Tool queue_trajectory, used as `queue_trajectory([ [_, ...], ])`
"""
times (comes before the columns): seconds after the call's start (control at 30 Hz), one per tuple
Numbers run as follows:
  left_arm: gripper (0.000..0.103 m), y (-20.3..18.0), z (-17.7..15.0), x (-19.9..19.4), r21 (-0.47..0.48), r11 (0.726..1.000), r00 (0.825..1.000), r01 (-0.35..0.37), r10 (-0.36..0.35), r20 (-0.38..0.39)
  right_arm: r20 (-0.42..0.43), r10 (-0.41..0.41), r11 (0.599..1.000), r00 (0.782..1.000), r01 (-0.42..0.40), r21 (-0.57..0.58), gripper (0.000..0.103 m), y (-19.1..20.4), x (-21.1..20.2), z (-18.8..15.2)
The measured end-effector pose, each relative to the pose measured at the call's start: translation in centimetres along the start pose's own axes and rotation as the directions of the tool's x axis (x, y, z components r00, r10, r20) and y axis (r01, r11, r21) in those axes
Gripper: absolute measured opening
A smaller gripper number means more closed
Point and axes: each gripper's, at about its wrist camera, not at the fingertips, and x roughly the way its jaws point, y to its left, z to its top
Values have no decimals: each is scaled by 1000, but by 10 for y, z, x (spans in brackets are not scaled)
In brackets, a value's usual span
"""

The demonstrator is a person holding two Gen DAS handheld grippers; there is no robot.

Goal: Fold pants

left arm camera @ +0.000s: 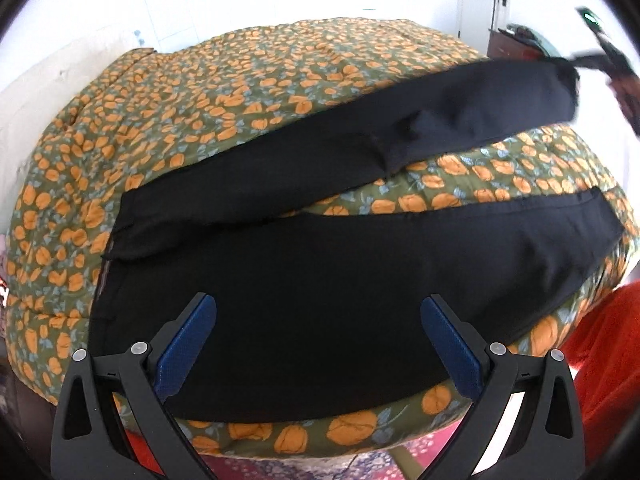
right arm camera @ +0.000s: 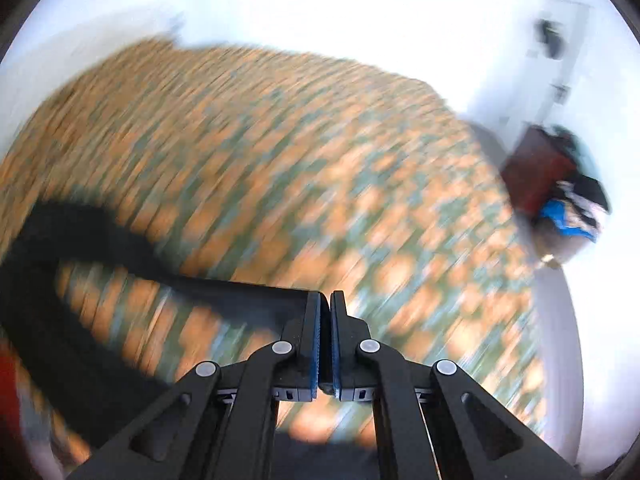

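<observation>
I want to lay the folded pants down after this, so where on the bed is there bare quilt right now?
Bare floral quilt lies beyond the black pants, toward the white wall, and at their left. Only a narrow wedge shows between the legs. The near edge is crowded: the open left gripper hovers over the pants; the right gripper grips one leg end.

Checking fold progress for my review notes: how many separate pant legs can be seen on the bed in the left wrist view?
2. The far leg stretches toward the upper right, its end lifted by the right gripper. The near leg lies flat on the floral bedspread, beyond the open left gripper.
</observation>
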Motion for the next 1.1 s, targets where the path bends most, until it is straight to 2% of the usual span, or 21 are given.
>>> queue_trajectory([
  [0.03,102,-1,1,0,-1,1000,1000,-2,2,0,-27,-7,998,1000,9,61,20,-19,17,19],
  [0.07,102,-2,1,0,-2,1000,1000,-6,6,0,-54,-44,992,998,50,117,38,-36,33,31],
  [0.1,102,-2,0,0,-2,1000,1000,-9,9,1,-52,-82,983,995,89,160,43,-48,44,34],
  [0.13,102,-1,-1,0,-2,1000,1000,-9,9,0,-51,-81,976,995,90,201,43,-56,54,31],
  [0.2,102,1,-6,6,-4,1000,1000,-9,9,-17,-75,-15,951,997,37,306,43,-69,77,10],
  [0.3,102,2,-11,24,-13,1000,997,-4,3,-77,-129,114,887,985,-43,460,43,-79,116,-50],
  [0.4,102,1,-13,35,-17,1000,994,4,-6,-112,-127,260,764,957,-124,633,43,-87,154,-104],
  [0.47,102,-1,-14,38,-4,1000,993,-5,5,-114,-52,309,666,950,-177,725,43,-95,172,-124],
  [0.57,102,-3,-15,44,-2,1000,991,-18,18,-133,36,314,559,949,-216,800,44,-103,194,-129],
  [0.63,102,-2,-16,50,-14,1000,987,-17,14,-157,52,324,504,945,-219,835,45,-106,208,-129],
  [0.67,102,0,-15,53,-18,1000,986,-17,14,-167,29,324,501,946,-197,843,34,-107,213,-125],
  [0.7,102,1,-15,55,-22,1000,985,-19,14,-173,11,304,535,953,-180,825,19,-106,211,-114],
  [0.8,102,3,-15,61,-30,999,986,-22,17,-165,89,205,786,975,-219,578,17,-90,170,-49],
  [0.83,102,4,-15,66,-37,999,985,-21,14,-172,97,151,863,984,-179,472,17,-82,158,-32],
  [0.87,102,5,-14,72,-49,999,982,-14,5,-187,65,86,918,994,-105,383,18,-76,157,-22],
  [0.9,102,6,-13,76,-60,998,980,-9,-3,-197,-1,50,938,999,-47,343,22,-73,167,-20],
  [0.93,102,9,-12,82,-79,997,978,-9,-8,-210,-86,35,939,996,-4,343,27,-73,182,-25],
  [0.97,102,14,-10,86,-98,995,975,-14,-8,-220,-168,9,937,986,51,346,39,-74,192,-32],
  [1.0,102,20,-5,89,-115,993,975,-17,-9,-222,-223,-45,934,974,121,336,40,-73,197,-42],
  [1.07,102,43,12,92,-161,986,983,-35,5,-181,-178,-102,934,979,156,321,41,-60,185,-52],
  [1.1,102,56,22,93,-187,981,988,-49,21,-152,-151,-112,937,982,155,312,46,-50,177,-54],
])
